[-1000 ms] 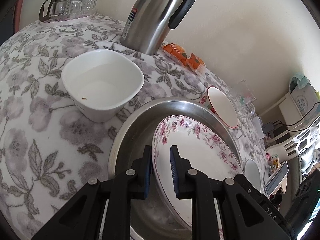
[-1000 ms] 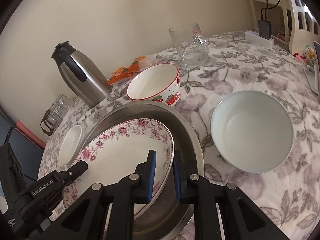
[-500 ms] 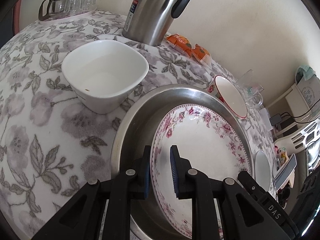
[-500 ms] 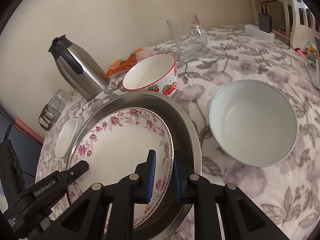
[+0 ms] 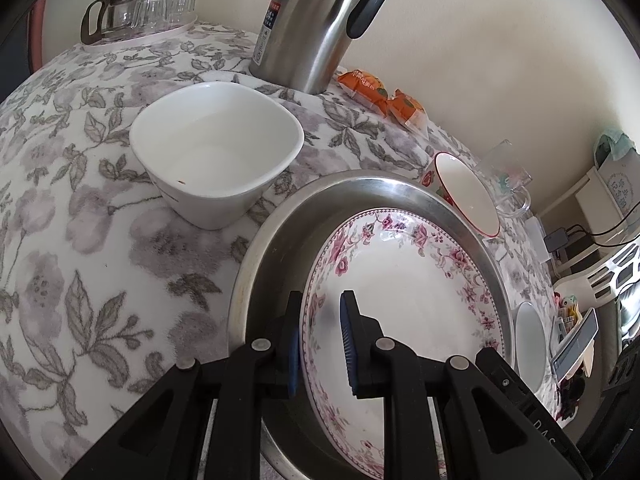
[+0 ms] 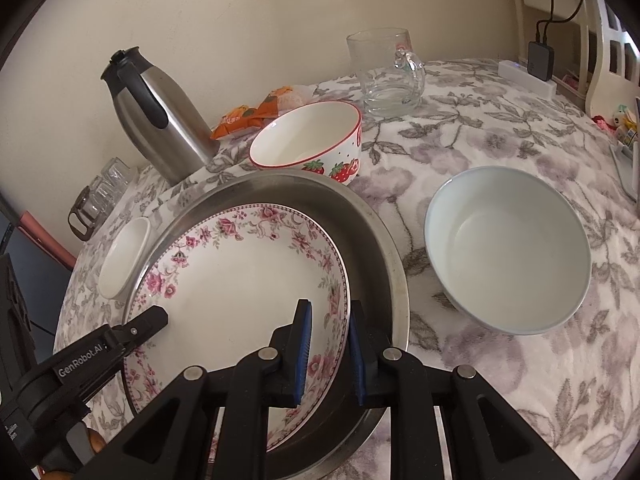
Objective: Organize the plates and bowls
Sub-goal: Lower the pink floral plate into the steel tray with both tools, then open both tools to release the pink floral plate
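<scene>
Left wrist | left gripper point(image 5: 320, 340) jaws straddle floral plate point(image 5: 404, 280) rim | right gripper point(image 6: 330, 350) likewise, opposite rim

Glossy glazed floral plate point(image 6: 240, 280) in a brushed steel basin point(image 6: 372, 232); fuzzy floral cloth point(image 6: 500, 140) beneath, polished metal flask point(image 5: 316, 24) behind.

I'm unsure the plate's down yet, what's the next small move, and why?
Probably open both grippers: the left gripper and right gripper each straddle the rim of the pink-flowered white plate, which looks settled in the round steel basin.
</scene>
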A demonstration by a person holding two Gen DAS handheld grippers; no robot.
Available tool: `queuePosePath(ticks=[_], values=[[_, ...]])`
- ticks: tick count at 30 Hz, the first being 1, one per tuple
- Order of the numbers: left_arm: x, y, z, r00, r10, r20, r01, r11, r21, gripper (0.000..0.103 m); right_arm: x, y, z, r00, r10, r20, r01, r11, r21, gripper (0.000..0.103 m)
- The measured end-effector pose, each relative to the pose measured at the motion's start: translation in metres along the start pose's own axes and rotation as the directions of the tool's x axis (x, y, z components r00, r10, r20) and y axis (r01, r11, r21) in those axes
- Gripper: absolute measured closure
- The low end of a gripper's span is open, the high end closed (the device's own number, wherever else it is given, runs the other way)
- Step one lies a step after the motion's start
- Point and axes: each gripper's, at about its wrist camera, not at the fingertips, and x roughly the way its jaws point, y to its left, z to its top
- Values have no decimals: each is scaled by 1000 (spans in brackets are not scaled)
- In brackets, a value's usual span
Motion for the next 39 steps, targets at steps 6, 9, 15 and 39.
queuePosePath(ticks=[6,9,15,39], values=[[1,-1,0,1000,11,4,-11,1000,7,84,1,1,0,1000,-11,-2,11,1000,-7,82],[1,-1,0,1000,17,7,-17,1000,13,84,1,1,0,1000,-11,-3,11,1000,-7,82],[2,-2,0,1000,23,8,-23,1000,21,84,-2,0,1,1000,-12,0,12,1000,-4,82],[2,-10,-1,997,75,-17,-73,994,75,84,-12,-4,3,999,-35,24,35,999,0,80]])
